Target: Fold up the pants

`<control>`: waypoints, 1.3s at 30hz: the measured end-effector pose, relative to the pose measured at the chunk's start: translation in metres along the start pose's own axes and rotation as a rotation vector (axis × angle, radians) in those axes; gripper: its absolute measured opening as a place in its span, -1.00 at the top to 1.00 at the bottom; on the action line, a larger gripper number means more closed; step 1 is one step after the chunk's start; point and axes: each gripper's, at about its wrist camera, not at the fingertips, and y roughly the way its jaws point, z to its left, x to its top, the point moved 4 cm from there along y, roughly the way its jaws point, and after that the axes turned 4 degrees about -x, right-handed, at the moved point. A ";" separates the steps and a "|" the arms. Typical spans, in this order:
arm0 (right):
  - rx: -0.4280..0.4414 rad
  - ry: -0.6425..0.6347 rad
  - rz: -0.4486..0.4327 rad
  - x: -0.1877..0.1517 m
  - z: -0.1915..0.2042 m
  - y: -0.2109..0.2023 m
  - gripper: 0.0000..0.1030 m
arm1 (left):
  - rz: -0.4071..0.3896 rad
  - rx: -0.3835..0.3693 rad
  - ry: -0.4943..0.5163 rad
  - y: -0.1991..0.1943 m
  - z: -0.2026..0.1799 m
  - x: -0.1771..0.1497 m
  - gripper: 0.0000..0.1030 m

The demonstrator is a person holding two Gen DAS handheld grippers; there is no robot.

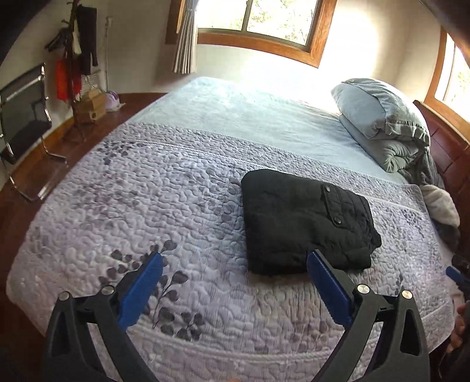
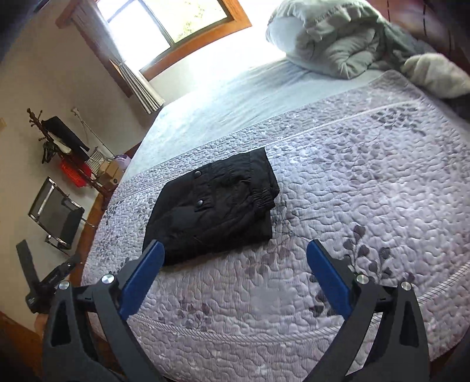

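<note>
Black pants [image 1: 305, 220] lie folded into a compact stack on the lilac quilted bedspread [image 1: 147, 205], button flap on top. They also show in the right wrist view [image 2: 214, 205]. My left gripper [image 1: 235, 258] is open and empty, held above the quilt just in front of the pants' near edge. My right gripper [image 2: 235, 246] is open and empty, above the quilt in front of and to the right of the pants. Neither touches the cloth. The left gripper shows at the left edge of the right wrist view [image 2: 50, 282].
A pillow and a folded grey duvet [image 1: 382, 123] lie at the head of the bed by the wooden headboard [image 1: 446, 147]. A chair [image 1: 23, 117], a coat stand [image 1: 73, 58] and boxes stand on the wood floor beyond the bed's left side. A window [image 1: 258, 17] is behind.
</note>
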 end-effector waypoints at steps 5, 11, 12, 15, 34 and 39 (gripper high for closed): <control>-0.067 -0.125 -0.092 -0.039 0.044 -0.083 -0.91 | -0.040 0.038 0.058 -0.078 -0.021 -0.032 -0.93; -0.130 -0.241 -0.179 -0.078 0.077 -0.158 -0.91 | -0.111 0.005 0.124 -0.162 -0.063 -0.061 -0.93; -0.149 -0.253 -0.188 -0.085 0.080 -0.169 -0.91 | -0.126 0.007 0.135 -0.176 -0.069 -0.065 -0.93; -0.159 -0.276 -0.194 -0.103 0.089 -0.191 -0.91 | -0.164 0.014 0.133 -0.209 -0.081 -0.080 -0.93; -0.114 -0.323 -0.214 -0.168 0.122 -0.254 -0.91 | -0.194 -0.050 0.167 -0.297 -0.104 -0.149 -0.93; -0.107 -0.347 -0.221 -0.167 0.131 -0.256 -0.91 | -0.213 -0.029 0.158 -0.304 -0.100 -0.145 -0.93</control>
